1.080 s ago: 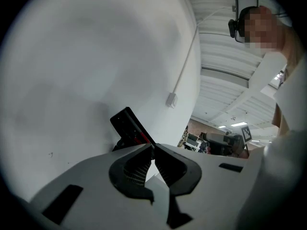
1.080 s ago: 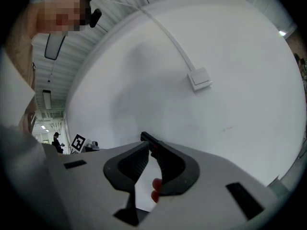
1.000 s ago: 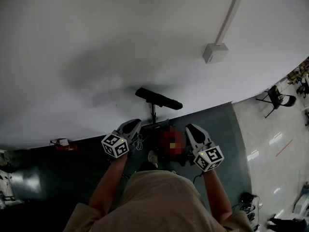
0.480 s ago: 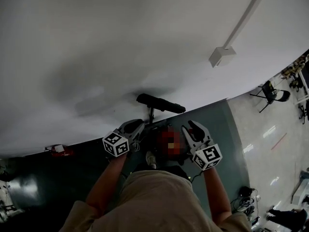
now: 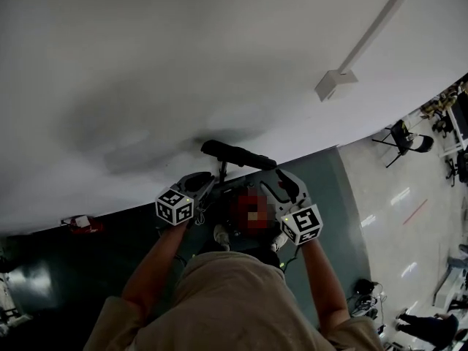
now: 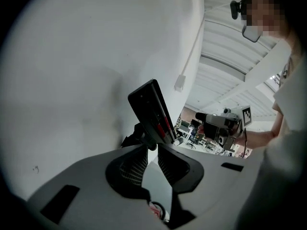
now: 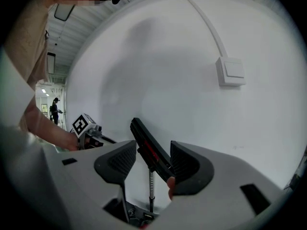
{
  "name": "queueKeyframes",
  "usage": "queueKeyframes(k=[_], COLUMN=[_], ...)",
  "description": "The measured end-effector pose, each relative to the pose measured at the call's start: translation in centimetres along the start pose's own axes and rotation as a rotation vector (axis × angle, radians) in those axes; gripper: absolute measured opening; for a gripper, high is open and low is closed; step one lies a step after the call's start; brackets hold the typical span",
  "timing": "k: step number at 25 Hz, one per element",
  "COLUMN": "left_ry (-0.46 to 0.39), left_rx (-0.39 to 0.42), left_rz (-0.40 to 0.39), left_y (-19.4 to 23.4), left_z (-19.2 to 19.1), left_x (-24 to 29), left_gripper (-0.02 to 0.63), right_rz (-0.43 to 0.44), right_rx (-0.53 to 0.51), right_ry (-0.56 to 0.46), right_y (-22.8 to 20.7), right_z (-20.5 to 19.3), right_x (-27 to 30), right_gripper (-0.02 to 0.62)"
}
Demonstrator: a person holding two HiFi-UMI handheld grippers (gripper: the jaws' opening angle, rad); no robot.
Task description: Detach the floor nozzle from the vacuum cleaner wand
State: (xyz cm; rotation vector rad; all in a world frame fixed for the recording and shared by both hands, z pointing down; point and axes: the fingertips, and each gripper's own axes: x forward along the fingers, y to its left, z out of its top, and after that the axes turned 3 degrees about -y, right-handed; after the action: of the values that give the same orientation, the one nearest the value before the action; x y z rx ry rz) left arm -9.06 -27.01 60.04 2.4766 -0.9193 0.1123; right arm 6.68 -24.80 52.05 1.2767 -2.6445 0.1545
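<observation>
The black floor nozzle (image 5: 238, 154) with a red strip is raised against the white wall, atop the thin wand (image 5: 221, 172). My left gripper (image 5: 205, 183) is just below the nozzle's left end. Its jaws are opening, with a narrow gap and nothing between them. In the left gripper view the nozzle (image 6: 152, 111) stands just past the left gripper (image 6: 153, 150). My right gripper (image 5: 279, 183) is under the nozzle's right end with its jaws opening wide. In the right gripper view the nozzle (image 7: 149, 147) and the wand (image 7: 151, 186) show between the pads of the right gripper (image 7: 153, 150), and neither pad presses on them.
A white switch box (image 5: 336, 83) with a conduit is on the wall to the upper right. The dark floor mat (image 5: 110, 262) carries a small red item (image 5: 80, 221) at the left. A folding chair (image 5: 404, 139) stands on the shiny floor at the right.
Both grippers have moved in closer to the nozzle. The right jaws have spread from shut to wide apart, and the left jaws have parted a little.
</observation>
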Motion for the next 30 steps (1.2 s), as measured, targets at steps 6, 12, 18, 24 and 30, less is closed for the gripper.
queueKeyframes(k=[6,12,18,24,30], left_ry=[0.032,-0.026,-0.005,0.047,0.087], left_rx=[0.052,0.077,0.074,0.079,0.104], left_rz=[0.054,0.107,0.142,0.132,0.114], left_y=[0.8,1.3,1.9,2.8,3.1], left_z=[-0.1,1.3,0.2,-1.4,-2.3], left_x=[1.1,0.6,-0.3,-0.1,0.5], left_gripper=[0.07,0.075,0.075,0.075,0.075], right_rz=[0.122,0.21,0.31,0.342,0.276], right_rx=[-0.199,-0.407,-0.566,-0.684,-0.631], right_ry=[0.056,0.201,0.367,0.432,0.425], right_y=[0.8,0.3,0.7,1.4,1.4], right_z=[0.5,-2.1,-5.5,-7.6,-7.4], right_x=[4.2,9.1,11.8,14.0,14.3], right_gripper=[0.244,0.273,0.298,0.296,0.256])
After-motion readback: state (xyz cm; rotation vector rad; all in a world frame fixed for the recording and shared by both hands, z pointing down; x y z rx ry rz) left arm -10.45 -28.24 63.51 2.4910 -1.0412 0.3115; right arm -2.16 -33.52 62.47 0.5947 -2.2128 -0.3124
